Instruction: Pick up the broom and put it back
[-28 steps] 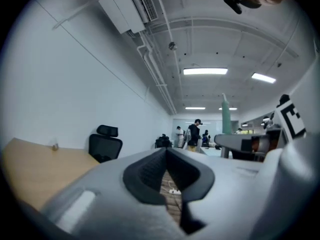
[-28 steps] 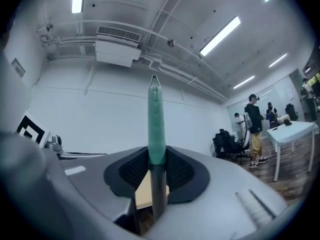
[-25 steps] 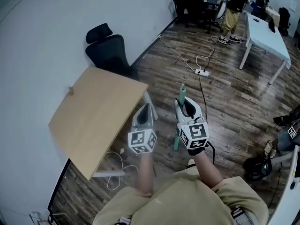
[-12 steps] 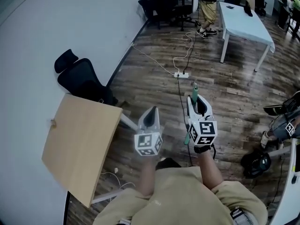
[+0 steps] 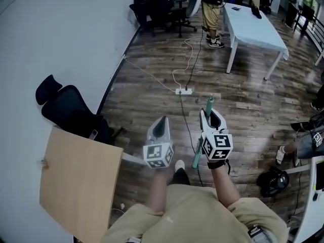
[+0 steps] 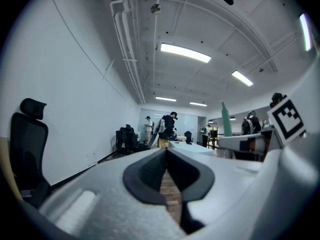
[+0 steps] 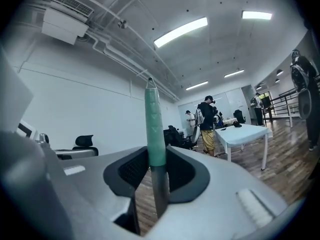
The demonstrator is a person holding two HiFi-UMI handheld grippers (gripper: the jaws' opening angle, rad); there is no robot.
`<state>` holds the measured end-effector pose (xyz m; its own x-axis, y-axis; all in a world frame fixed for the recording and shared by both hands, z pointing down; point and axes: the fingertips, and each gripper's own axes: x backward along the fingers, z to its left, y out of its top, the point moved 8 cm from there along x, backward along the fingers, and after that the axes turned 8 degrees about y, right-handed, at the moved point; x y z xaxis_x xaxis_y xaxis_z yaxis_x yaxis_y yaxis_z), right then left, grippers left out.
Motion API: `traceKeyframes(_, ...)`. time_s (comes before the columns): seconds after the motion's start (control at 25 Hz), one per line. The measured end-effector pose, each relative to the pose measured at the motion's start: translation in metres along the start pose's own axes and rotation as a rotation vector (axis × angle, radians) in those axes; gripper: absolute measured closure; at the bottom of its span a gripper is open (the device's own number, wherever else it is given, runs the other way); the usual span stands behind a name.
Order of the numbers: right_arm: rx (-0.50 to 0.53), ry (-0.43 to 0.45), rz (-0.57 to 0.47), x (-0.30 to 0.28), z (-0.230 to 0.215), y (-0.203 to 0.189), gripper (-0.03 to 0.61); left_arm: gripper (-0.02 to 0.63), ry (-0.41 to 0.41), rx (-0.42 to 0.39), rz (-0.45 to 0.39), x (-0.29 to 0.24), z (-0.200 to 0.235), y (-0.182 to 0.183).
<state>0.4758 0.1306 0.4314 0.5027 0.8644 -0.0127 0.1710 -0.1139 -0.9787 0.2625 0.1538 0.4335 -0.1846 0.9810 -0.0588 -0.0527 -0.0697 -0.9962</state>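
The broom handle (image 7: pixel 155 119) (slim, green-sleeved on top, dark shaft below) stands upright, clamped between the right gripper's (image 5: pixel 210 114) grey jaws, out in the open room. Its lower length drops out of sight past that gripper; the brush end cannot be made out. Below lies dark wood-plank floor (image 5: pixel 243 100), with a white wall (image 5: pixel 61 39), black office chair (image 5: pixel 66 110) and pale wooden tabletop (image 5: pixel 76 186) to the left and a long white table (image 5: pixel 253 29) ahead. The left gripper (image 6: pixel 166 152), pinched closed on nothing, points level beside the right.
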Motion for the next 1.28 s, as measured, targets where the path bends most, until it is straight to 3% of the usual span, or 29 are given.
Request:
traceKeyframes(0.2,0.025,-0.001,-0.008,-0.114,0.001,0.016,0.477,0.611,-0.041,0.025,-0.042,-0.101,0.068,0.026)
traceKeyframes(0.44,0.056,0.011,-0.001,-0.225,0.002,0.021,0.477,0.611,-0.035,0.038,-0.041,-0.192,0.139,0.036)
traceKeyframes(0.8,0.047,0.04,0.033,-0.337,-0.036,0.01,0.479,0.611,-0.027,0.049,0.016,-0.293,0.178,0.018)
traceKeyframes(1.04,0.023,0.155,0.047,-0.449,-0.081,0.013,0.479,0.611,0.102,0.034,0.021,-0.38,0.215,0.021)
traceKeyframes(1.28,0.013,0.33,0.012,-0.564,-0.134,0.05,0.483,0.611,0.249,0.016,-0.034,-0.49,0.231,0.054)
